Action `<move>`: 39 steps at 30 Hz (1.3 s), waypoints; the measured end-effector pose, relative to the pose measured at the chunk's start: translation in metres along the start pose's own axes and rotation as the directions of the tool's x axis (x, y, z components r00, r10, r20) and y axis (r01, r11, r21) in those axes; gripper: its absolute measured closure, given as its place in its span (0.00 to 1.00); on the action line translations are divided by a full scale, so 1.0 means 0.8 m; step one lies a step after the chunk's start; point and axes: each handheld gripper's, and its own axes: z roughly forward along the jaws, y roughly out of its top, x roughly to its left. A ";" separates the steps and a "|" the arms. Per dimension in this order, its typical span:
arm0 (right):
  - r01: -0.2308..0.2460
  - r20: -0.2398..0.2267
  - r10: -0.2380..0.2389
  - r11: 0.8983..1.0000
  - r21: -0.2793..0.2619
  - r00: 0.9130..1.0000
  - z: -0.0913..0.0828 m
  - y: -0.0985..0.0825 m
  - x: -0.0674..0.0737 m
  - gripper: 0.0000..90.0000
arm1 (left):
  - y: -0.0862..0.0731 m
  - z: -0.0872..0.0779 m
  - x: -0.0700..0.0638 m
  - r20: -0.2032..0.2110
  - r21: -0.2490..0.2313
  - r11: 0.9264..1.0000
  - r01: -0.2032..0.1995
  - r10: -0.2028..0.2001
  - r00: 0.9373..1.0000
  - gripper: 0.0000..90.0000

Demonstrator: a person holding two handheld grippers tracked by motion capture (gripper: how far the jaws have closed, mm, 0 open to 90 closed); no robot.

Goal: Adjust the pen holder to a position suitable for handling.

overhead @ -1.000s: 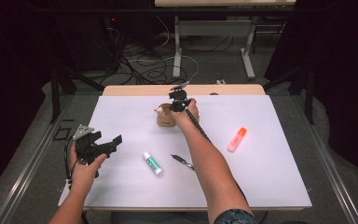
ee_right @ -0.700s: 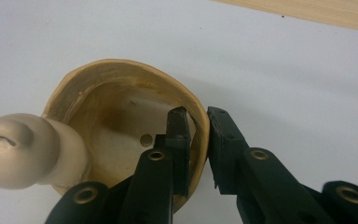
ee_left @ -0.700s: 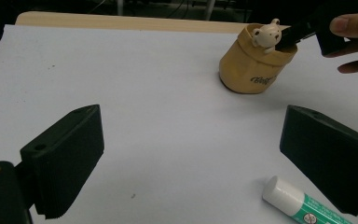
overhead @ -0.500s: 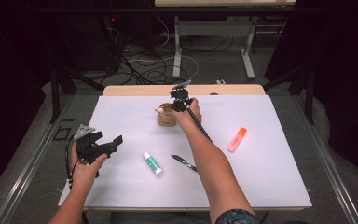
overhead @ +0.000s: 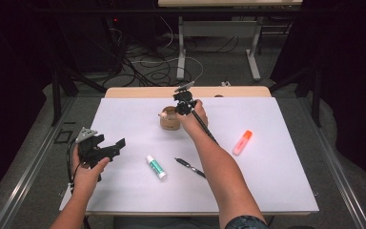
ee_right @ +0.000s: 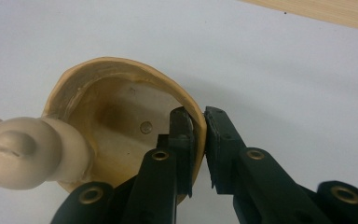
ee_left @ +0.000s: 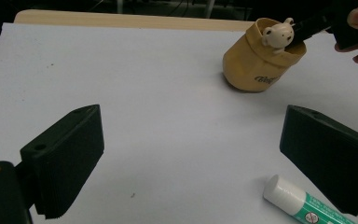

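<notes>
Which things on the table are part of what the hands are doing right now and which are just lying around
In use:
- tan cup with a small bear on its rim, its wall pinched by the right tongs

Lying about:
- glue stick
- pen
- orange marker
- left tongs, open and idle above the table

Lab: dark curtains (overhead: 9, 71), floor cables (overhead: 147, 67)
</notes>
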 end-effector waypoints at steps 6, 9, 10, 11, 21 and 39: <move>-0.021 -0.025 0.021 1.000 -0.011 0.999 -0.015 -0.001 -0.005 0.91 | 0.000 0.000 0.001 -0.002 0.000 1.000 0.000 0.000 1.000 0.07; -0.021 -0.029 0.022 0.999 0.036 0.999 -0.025 -0.002 -0.010 0.91 | 0.000 0.000 0.000 -0.004 0.000 1.000 -0.002 0.002 1.000 0.07; -0.018 -0.006 0.018 0.998 0.067 1.000 -0.029 -0.002 -0.012 0.91 | 0.000 0.000 -0.001 -0.005 -0.001 1.000 -0.003 0.003 1.000 0.07; -0.020 -0.010 0.020 0.998 0.057 1.000 -0.032 -0.004 -0.013 0.91 | 0.000 0.000 -0.001 -0.004 -0.001 1.000 -0.005 0.005 1.000 0.07; -0.011 -0.004 0.012 0.993 0.114 1.000 -0.058 -0.027 -0.028 0.91 | 0.000 0.001 -0.001 -0.009 0.005 1.000 -0.012 0.012 1.000 0.07; 0.007 0.014 -0.011 0.971 0.241 1.000 -0.093 -0.066 -0.053 0.91 | -0.001 0.003 -0.004 -0.015 0.020 1.000 -0.021 0.021 1.000 0.07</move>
